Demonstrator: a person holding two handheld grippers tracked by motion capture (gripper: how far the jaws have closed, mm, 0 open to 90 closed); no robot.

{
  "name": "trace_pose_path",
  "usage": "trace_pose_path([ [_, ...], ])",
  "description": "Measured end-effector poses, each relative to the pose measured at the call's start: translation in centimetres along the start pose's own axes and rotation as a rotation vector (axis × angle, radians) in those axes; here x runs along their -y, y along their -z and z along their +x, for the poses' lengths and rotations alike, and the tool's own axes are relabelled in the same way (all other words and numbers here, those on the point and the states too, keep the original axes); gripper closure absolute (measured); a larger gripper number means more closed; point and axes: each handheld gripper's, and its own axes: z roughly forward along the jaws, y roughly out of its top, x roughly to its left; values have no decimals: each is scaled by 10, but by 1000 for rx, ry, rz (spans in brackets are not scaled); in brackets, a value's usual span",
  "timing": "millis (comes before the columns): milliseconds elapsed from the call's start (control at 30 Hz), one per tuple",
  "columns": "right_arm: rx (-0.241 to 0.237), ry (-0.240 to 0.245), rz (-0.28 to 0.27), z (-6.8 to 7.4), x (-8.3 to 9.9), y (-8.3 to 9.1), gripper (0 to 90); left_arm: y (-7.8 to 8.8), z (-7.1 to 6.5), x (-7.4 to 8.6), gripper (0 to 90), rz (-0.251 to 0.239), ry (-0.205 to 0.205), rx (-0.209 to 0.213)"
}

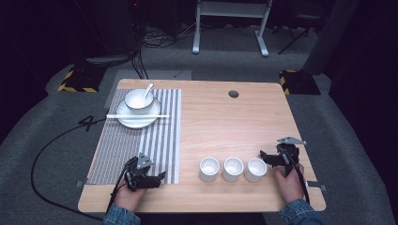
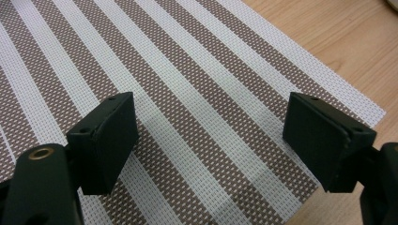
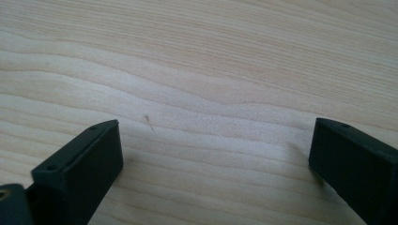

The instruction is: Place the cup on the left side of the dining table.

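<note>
Left gripper (image 1: 162,177) released over striped placemat (image 1: 141,140), right gripper (image 1: 264,156) released just beside right cup (image 1: 256,169) of three, near table (image 1: 225,122) edge.

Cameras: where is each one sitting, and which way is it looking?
High view: above the person's side, looking forward and down on the table; both hands, left gripper, right gripper.
Left gripper view: rides that gripper, facing the striped placemat; jaws open.
Right gripper view: rides that gripper, facing bare wood; jaws open.
Shared: high and left gripper views both show the placemat.
</note>
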Motion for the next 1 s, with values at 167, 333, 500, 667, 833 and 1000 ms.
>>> trace_pose_path([
  [167,0,0,0,0,0,0,32,0,0,0,186,0,0,0],
  [333,0,0,0,0,0,0,32,0,0,0,187,1,-3,-3],
  [500,0,1,0,0,0,0,32,0,0,0,186,1,-4,-4],
  [667,0,0,0,0,0,0,32,0,0,0,186,0,-2,-5],
  [833,0,0,0,0,0,0,31,0,-1,-1,187,1,11,-8],
  [1000,0,0,0,0,0,0,32,6,-6,-7,233,-25,5,19],
])
